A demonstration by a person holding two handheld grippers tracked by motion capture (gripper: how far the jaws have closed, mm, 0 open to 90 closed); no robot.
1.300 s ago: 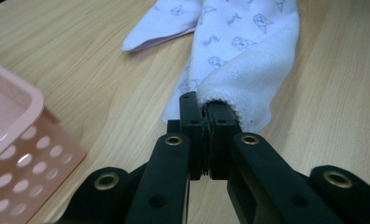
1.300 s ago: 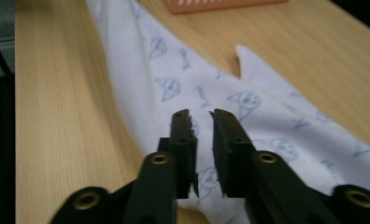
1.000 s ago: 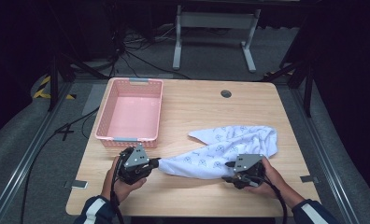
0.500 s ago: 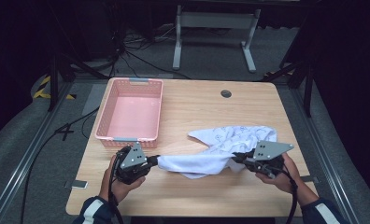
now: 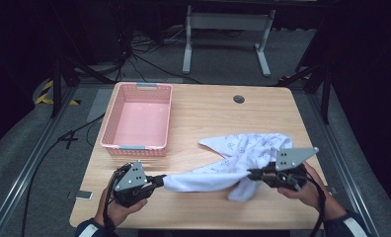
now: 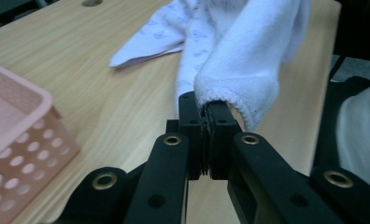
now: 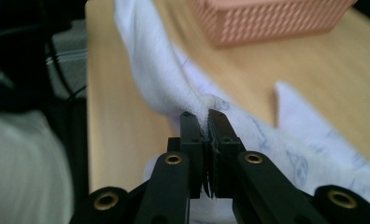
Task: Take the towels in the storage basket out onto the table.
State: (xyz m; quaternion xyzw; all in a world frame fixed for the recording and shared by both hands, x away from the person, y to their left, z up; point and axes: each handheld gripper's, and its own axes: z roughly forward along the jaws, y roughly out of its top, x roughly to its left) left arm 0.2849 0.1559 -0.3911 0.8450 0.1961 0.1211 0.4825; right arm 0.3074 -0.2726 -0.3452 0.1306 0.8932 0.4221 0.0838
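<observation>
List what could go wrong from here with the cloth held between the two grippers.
The left gripper and right gripper each pinch only a thin edge of the white cloth, so a harder pull might slip it free. Part of the cloth lies bunched on the table and may drag. The pink basket stands near the left gripper and could get bumped.

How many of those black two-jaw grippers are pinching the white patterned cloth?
2. The left gripper clamps the white patterned cloth at its near-left end; the right gripper clamps its near-right edge.
</observation>
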